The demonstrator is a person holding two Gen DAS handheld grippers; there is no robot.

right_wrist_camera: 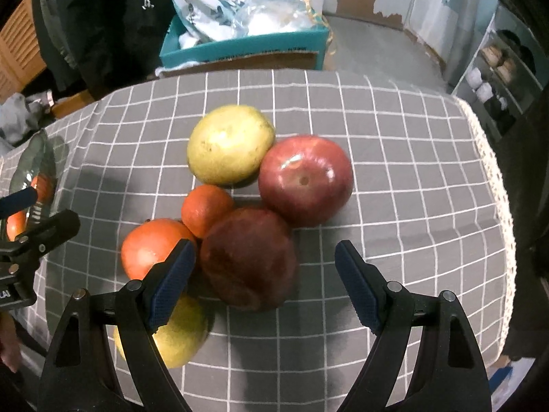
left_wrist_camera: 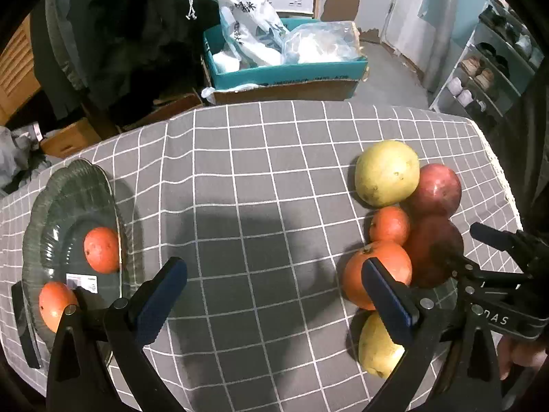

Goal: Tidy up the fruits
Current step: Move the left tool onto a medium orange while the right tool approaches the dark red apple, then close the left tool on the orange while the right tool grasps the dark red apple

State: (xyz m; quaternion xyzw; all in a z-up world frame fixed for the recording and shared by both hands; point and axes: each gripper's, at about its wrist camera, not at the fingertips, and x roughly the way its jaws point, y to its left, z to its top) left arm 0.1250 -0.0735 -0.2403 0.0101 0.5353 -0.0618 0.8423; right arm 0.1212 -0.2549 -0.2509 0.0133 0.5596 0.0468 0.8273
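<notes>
A cluster of fruit sits on the right part of the worktop (left_wrist_camera: 260, 171), pieces touching one another: a yellow-green pear (right_wrist_camera: 230, 144) at the far side, a red apple (right_wrist_camera: 305, 180) beside it, a small tangerine (right_wrist_camera: 206, 209) in the middle, a dark red apple (right_wrist_camera: 248, 257) nearer, a large orange (right_wrist_camera: 152, 247) to its left and a second yellow pear (right_wrist_camera: 182, 333) nearest. Well apart on the left, a ribbed glass plate (left_wrist_camera: 68, 192) holds two more oranges (left_wrist_camera: 102, 249).

The worktop wears a grey cloth with a white grid. Behind it stands a teal cardboard box (left_wrist_camera: 284, 72) stuffed with plastic bags, dark clothing hangs to the left, and a shoe rack (left_wrist_camera: 480, 75) lines the right wall.

The right hand-held gripper (right_wrist_camera: 264, 281) hovers over the cluster, jaws spread wide and holding nothing; the dark red apple lies between them, with no pad seen pressing on it. The left hand-held gripper (left_wrist_camera: 274, 295) is likewise wide open and empty, over bare cloth between plate and fruit.
</notes>
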